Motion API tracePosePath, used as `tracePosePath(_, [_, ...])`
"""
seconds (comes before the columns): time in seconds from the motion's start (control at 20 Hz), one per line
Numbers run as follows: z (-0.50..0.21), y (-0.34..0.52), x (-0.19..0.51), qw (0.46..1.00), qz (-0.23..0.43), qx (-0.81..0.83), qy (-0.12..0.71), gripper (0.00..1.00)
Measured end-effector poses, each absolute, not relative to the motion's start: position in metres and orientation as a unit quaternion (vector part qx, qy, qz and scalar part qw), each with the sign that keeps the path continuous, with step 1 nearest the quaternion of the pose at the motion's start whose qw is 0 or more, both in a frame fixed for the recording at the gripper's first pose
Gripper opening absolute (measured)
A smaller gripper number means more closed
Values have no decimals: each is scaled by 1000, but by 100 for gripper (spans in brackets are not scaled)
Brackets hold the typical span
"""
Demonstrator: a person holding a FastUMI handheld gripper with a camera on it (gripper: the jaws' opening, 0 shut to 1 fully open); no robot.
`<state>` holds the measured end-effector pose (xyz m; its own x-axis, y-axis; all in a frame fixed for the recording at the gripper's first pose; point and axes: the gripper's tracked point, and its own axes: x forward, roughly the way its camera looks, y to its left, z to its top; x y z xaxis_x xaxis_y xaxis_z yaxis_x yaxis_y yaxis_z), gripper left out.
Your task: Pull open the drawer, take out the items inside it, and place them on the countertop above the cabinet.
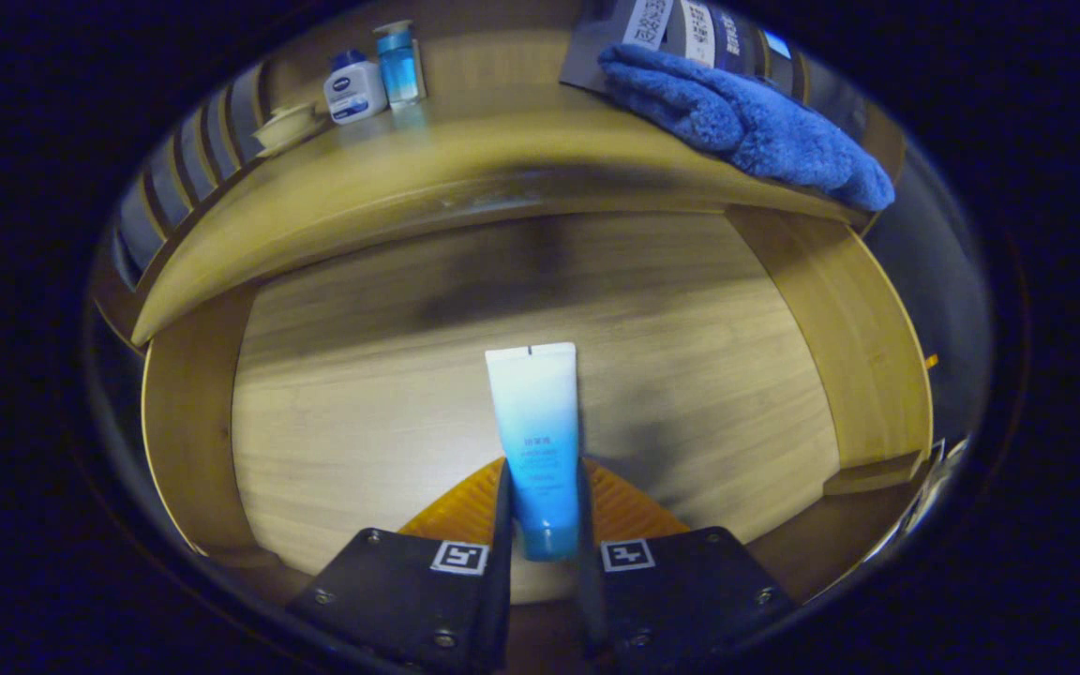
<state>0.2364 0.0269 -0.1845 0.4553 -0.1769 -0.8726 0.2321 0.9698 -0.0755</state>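
White-to-blue tube (536,441), blue towel (746,122), wood-grain drawer (334,412)

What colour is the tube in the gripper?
White at the far end, fading to blue near the gripper, whose fingers press the tube. Gripper view shows it.

So the light wooden drawer (334,412) is pulled fully open, its pale wood-grain floor bare apart from one thing. That's a white-to-blue gradient plastic squeeze tube (536,441), flat crimped white end pointing away toward the cabinet and the deeper blue cap end sitting between the gripper (545,487) fingers, which press on it from both sides. Just above the drawer runs the curved tan wooden countertop (502,159).
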Motion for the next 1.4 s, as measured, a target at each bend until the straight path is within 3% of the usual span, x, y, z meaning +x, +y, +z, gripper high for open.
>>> tracePosePath(0.6, [-40,50,274,911,-130,-30,391,29])
tracePosePath(1.3, [-58,41,397,930,-67,-17,361,29])
tracePosePath(1.4, [-66,39,397,926,-69,-25,369,38])
